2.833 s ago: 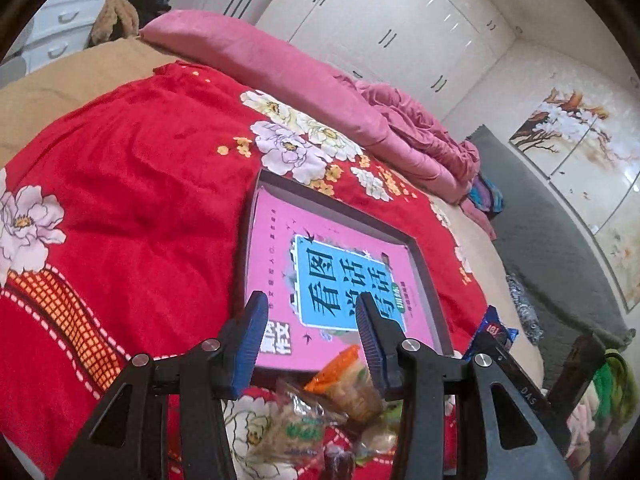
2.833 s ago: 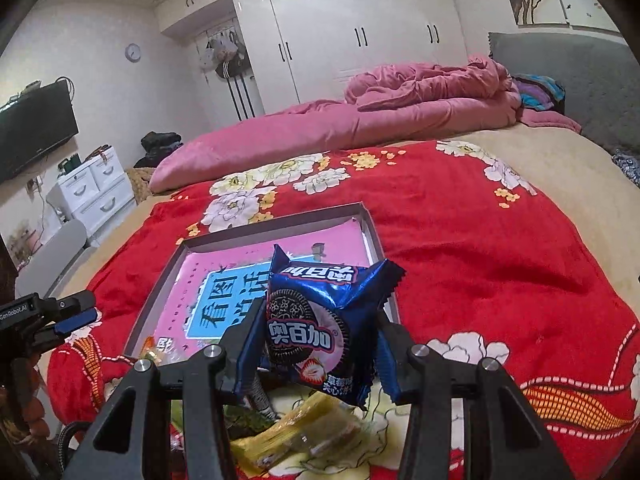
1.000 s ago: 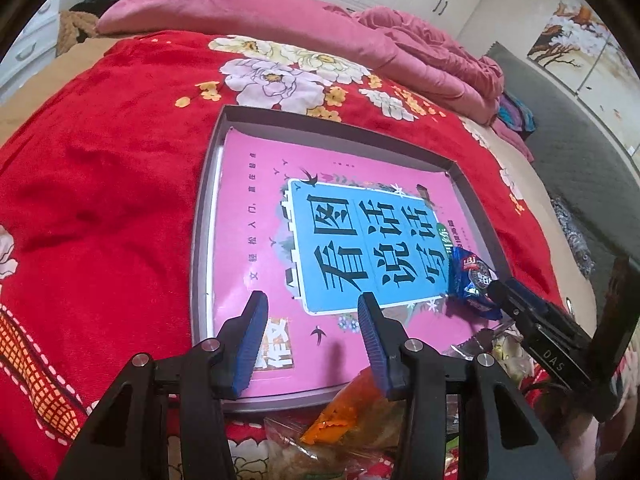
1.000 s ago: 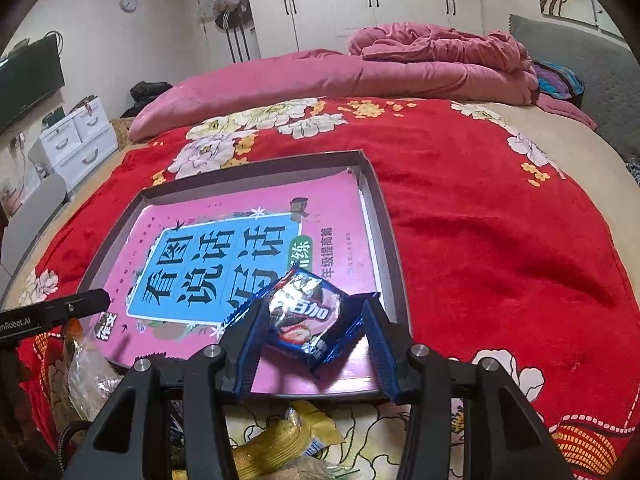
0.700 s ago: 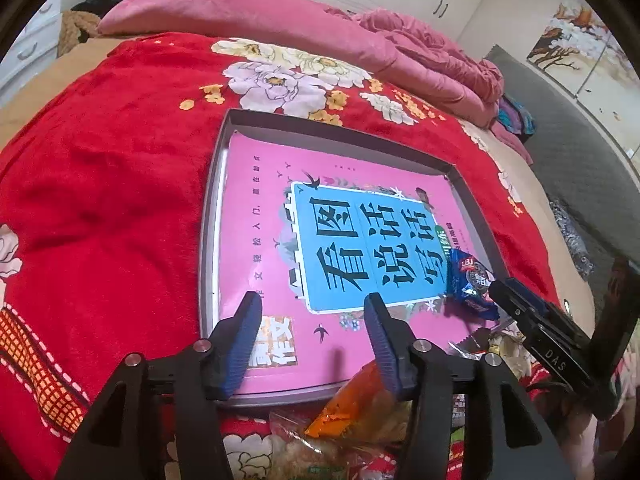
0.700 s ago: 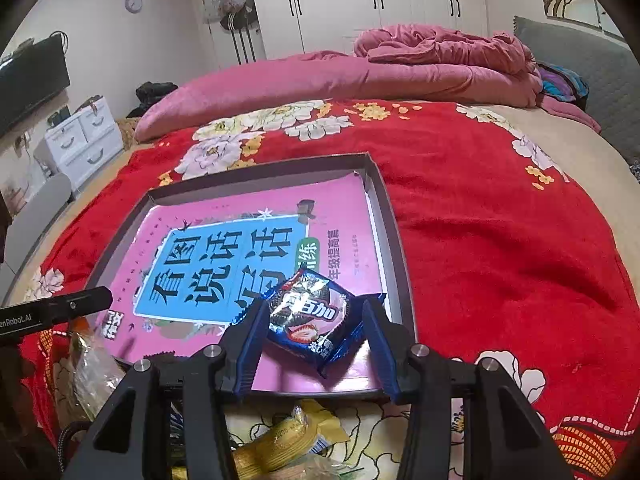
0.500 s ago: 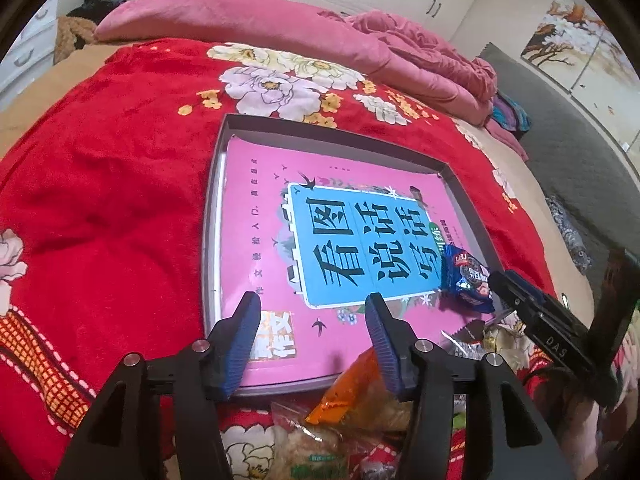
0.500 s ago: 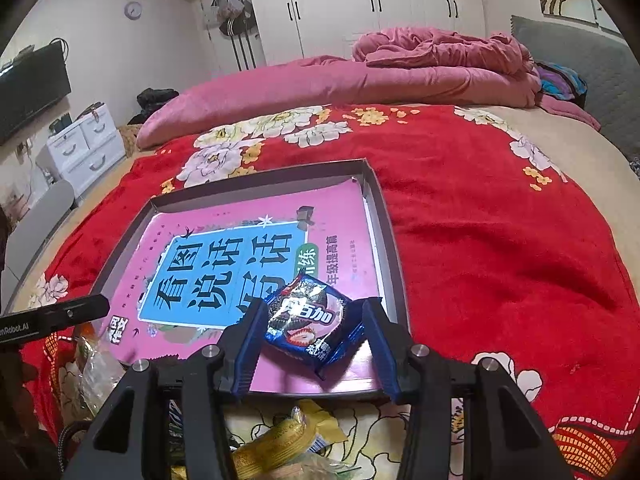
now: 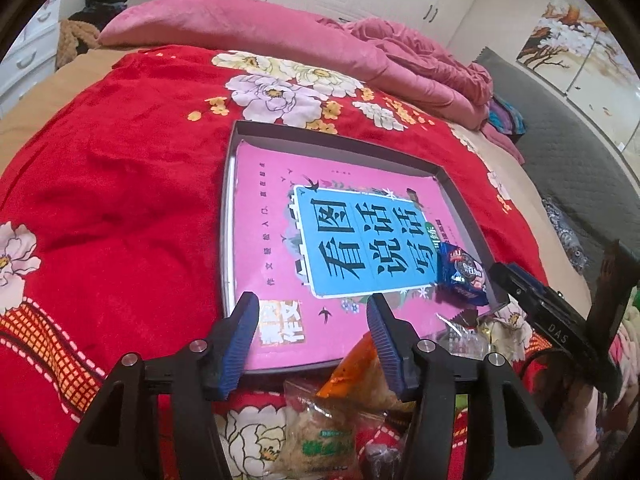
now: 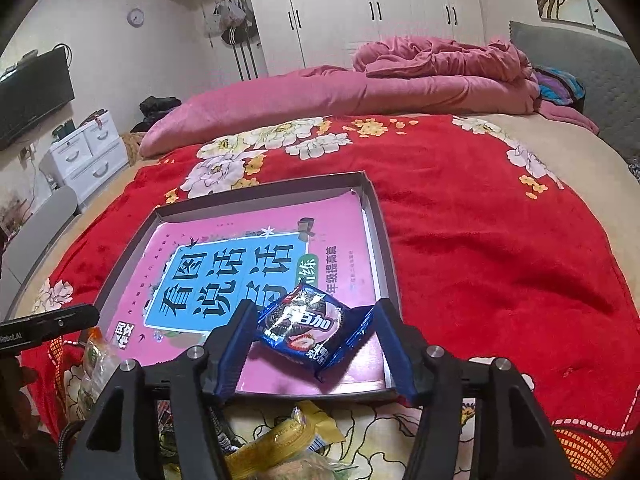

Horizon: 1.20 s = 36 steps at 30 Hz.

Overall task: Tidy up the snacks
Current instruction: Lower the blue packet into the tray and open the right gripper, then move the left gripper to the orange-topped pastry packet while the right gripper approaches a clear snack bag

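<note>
Your right gripper [image 10: 314, 316]: jaws have just been opening, pads apart from the blue cookie packet [image 10: 314, 330] lying between them, in the near right corner of the grey tray [image 10: 374, 208] on the bed. Your left gripper [image 9: 312, 314]: jaws have just been opening, nothing between them, above the tray's near edge. Loose snacks [image 9: 320, 436] lie just before the tray.

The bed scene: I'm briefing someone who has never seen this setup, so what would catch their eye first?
First, the shallow grey tray in the middle of the red floral blanket, lined with a pink book cover bearing big characters on a blue panel. Next, the blue cookie packet lying in the tray's near right corner between the right gripper's jaws, which have just been opening. More wrapped snacks are heaped just in front of the tray, below the open, empty left gripper.
</note>
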### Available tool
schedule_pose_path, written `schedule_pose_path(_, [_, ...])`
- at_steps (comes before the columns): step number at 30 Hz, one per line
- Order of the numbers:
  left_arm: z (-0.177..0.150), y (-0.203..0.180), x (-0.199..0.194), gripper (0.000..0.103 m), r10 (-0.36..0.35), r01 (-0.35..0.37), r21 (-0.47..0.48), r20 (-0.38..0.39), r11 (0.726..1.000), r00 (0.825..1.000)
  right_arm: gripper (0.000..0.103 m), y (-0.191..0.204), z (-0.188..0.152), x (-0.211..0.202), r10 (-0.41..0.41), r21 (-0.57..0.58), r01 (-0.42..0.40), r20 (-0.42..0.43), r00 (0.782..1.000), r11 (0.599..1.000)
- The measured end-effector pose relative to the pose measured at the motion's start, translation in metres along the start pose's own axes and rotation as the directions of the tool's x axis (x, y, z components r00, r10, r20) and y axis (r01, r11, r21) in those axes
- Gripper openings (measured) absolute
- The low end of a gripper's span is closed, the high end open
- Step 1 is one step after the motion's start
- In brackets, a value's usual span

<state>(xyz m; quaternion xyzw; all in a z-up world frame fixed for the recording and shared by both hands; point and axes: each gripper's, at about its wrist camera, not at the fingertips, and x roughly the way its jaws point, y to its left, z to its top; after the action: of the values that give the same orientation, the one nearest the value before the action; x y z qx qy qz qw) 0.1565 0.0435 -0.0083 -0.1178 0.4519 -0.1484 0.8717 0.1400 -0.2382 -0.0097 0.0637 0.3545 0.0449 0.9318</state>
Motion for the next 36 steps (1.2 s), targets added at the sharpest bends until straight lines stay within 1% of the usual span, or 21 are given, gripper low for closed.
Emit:
schedule_pose_path(6, [-0.004, 0.003, -0.008, 0.058, -0.010, 0.010, 0.000, 0.003, 1.000, 1.000, 0.063, 0.000, 0.001, -0.006, 0.013, -0.003, -0.013, 0.018, 1.000, 1.000])
schedule_pose_path(8, [-0.006, 0.004, -0.009, 0.060, -0.010, 0.010, 0.001, 0.001, 1.000, 1.000, 0.064, 0.000, 0.001, -0.008, 0.019, -0.007, -0.019, 0.025, 1.000, 1.000])
schedule_pose_path(9, [-0.007, 0.003, -0.010, 0.063, -0.009, 0.009, 0.005, 0.000, 1.000, 1.000, 0.064, 0.001, 0.002, -0.010, 0.021, -0.010, -0.021, 0.027, 0.999, 1.000])
schedule_pose_path(10, [-0.008, 0.004, -0.011, 0.071, -0.009, 0.009, 0.008, 0.000, 1.000, 1.000, 0.065, 0.001, 0.002, -0.010, 0.024, -0.012, -0.023, 0.029, 0.999, 1.000])
schedule_pose_path(11, [-0.009, 0.003, -0.012, 0.074, -0.011, 0.011, 0.011, 0.000, 1.000, 1.000, 0.066, 0.002, 0.002, -0.012, 0.029, -0.016, -0.028, 0.032, 0.999, 0.999])
schedule_pose_path(16, [-0.015, -0.001, -0.017, 0.074, -0.019, 0.019, 0.035, 0.000, 0.999, 1.000, 0.068, 0.006, 0.002, -0.018, 0.061, -0.033, -0.060, 0.050, 0.997, 0.998])
schedule_pose_path(20, [-0.020, -0.001, -0.019, 0.074, -0.021, 0.021, 0.042, -0.010, 0.999, 1.000, 0.070, 0.012, 0.002, -0.027, 0.086, -0.071, -0.081, 0.070, 0.994, 0.994])
schedule_pose_path(30, [-0.033, 0.000, -0.021, 0.074, -0.032, 0.034, 0.056, -0.036, 0.998, 0.999, 0.075, 0.023, -0.004, -0.043, 0.147, -0.127, -0.137, 0.079, 0.986, 0.982])
schedule_pose_path(33, [-0.038, 0.000, -0.020, 0.074, -0.045, 0.048, 0.050, -0.055, 0.998, 0.997, 0.076, 0.027, -0.006, -0.045, 0.154, -0.144, -0.142, 0.076, 0.985, 0.979])
schedule_pose_path(36, [-0.042, -0.001, -0.019, 0.074, -0.042, 0.046, 0.057, -0.065, 0.997, 0.997, 0.076, 0.030, -0.008, -0.046, 0.155, -0.161, -0.142, 0.070, 0.985, 0.977])
